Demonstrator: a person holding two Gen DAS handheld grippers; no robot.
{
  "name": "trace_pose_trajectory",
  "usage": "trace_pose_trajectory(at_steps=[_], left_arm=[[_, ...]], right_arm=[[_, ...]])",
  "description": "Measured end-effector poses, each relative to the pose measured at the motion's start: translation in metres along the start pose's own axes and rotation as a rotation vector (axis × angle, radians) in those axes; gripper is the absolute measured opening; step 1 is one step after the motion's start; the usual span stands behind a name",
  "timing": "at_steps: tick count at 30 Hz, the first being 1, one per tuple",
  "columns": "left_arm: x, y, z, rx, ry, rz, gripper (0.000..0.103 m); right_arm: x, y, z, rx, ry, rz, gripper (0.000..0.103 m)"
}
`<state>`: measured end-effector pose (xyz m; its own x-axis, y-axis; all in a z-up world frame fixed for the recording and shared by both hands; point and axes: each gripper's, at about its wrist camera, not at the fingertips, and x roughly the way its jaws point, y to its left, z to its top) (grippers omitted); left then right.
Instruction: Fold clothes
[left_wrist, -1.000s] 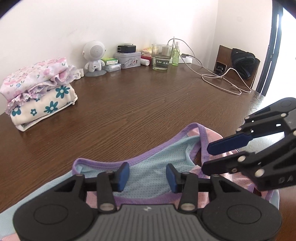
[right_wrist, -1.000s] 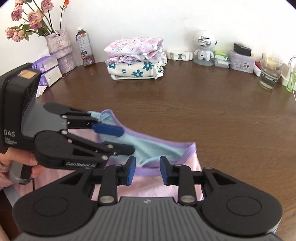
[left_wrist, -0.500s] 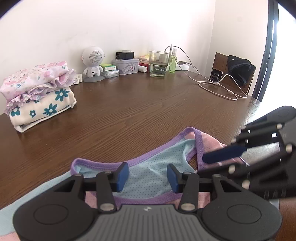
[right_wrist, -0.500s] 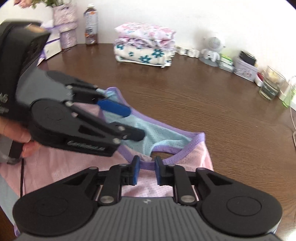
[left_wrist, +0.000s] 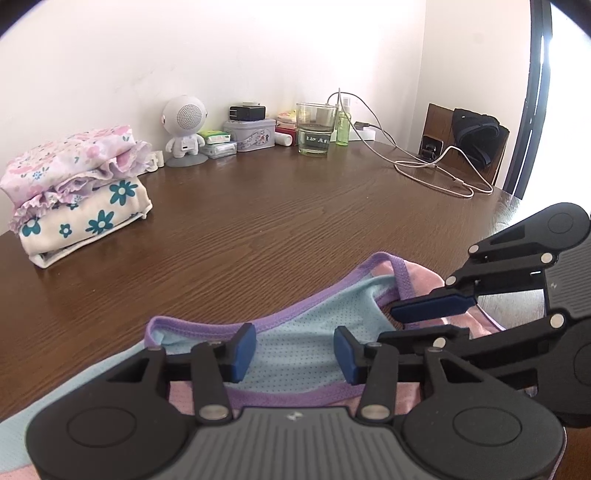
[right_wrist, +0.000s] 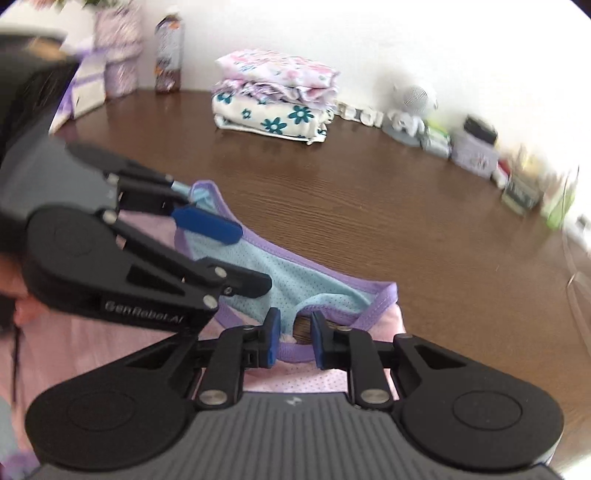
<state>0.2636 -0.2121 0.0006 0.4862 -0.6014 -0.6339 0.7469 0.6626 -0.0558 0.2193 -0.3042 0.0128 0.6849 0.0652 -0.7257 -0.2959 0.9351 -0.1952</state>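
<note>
- We've got the pink and blue top (left_wrist: 306, 332) lying flat on the table (left_wrist: 258, 229), right under both claws.
- Left gripper (left_wrist: 294, 352) hangs open over the blue mesh neckline.
- Right gripper (right_wrist: 293, 338) is closing around the purple trim (right_wrist: 295, 349), pads not pressing yet.

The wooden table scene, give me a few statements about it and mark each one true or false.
1. A folded pile of clothes sits on the table. True.
2. The pink and blue garment has purple trim. True.
3. The drinking glass lies tipped on its side. False: it stands upright.
4. The left gripper is clamped shut. False: its jaws stand apart over the garment.
5. The white robot figure stands on the folded pile. False: it stands on the table beside it.
</note>
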Motion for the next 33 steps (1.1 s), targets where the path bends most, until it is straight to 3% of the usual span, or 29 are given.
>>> trace_pose_trajectory(at_steps=[4, 7, 9, 12, 30, 33], left_arm=[[0.0, 0.0, 0.0, 0.0, -0.001, 0.0, 0.045], [0.0, 0.001, 0.0, -0.003, -0.001, -0.002, 0.045], [0.0, 0.001, 0.001, -0.002, -0.001, -0.001, 0.045], [0.0, 0.0, 0.0, 0.002, -0.001, -0.002, 0.047], [0.0, -0.002, 0.0, 0.006, -0.003, -0.002, 0.048], [-0.001, -0.003, -0.001, 0.01, -0.002, 0.002, 0.048]], right_arm=[[-0.001, -0.003, 0.003, 0.012, 0.026, -0.014, 0.019], [-0.005, -0.022, 0.005, 0.158, 0.006, 0.078, 0.027], [-0.007, -0.036, 0.005, 0.234, -0.017, 0.077, 0.03], [-0.001, -0.043, 0.004, 0.223, -0.005, -0.017, 0.029], [0.021, -0.032, 0.01, 0.127, -0.003, 0.039, 0.025], [0.021, -0.028, 0.01, 0.066, 0.007, 0.028, 0.023]])
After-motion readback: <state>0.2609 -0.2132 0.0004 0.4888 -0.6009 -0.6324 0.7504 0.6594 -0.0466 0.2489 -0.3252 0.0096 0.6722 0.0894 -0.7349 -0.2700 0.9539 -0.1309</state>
